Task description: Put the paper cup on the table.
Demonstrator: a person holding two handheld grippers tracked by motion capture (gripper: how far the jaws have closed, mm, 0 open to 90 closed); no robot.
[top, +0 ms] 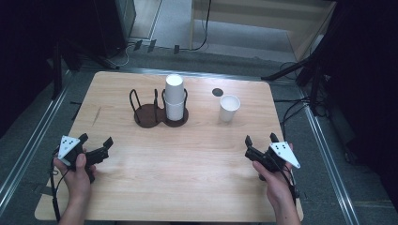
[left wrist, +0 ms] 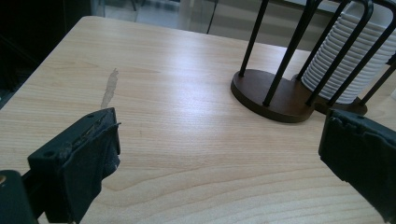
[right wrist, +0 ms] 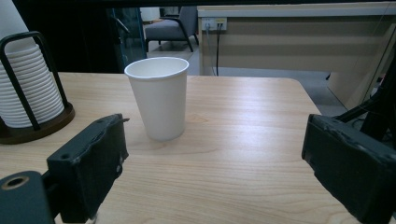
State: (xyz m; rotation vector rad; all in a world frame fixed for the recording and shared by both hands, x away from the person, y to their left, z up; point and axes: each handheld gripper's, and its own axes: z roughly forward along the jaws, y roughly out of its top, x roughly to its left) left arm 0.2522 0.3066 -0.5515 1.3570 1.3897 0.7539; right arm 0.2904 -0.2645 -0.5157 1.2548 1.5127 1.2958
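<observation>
Currently both grippers sit low over the near part of the wooden counter (top: 187,164), each held in a hand that comes in from the near edge; the left gripper (top: 97,143) is at the near left, its jaws spread wide with nothing but bare wood between them; the right gripper (top: 261,139) is at the near right, its jaws likewise standing well apart and gripping nothing. A single white paper cup (top: 229,108) stands upright, mouth up, on the far right part of the counter, well apart from the right gripper and beyond it; in the right gripper view the cup (right wrist: 159,97) stands ahead, closer to the left jaw's line than to the right one, with clear wood between it and both jaws. Just behind the cup on the counter lies a small dark round spot (top: 217,92). To the cup's left stands a dark wire cup holder (top: 155,112) with two round bases joined side by side; its right bay holds a stack of white cups (top: 174,96) rising above the wires, its left bay holds none; in the left gripper view the holder (left wrist: 275,95) stands ahead and to the right, apart from both jaws.
</observation>
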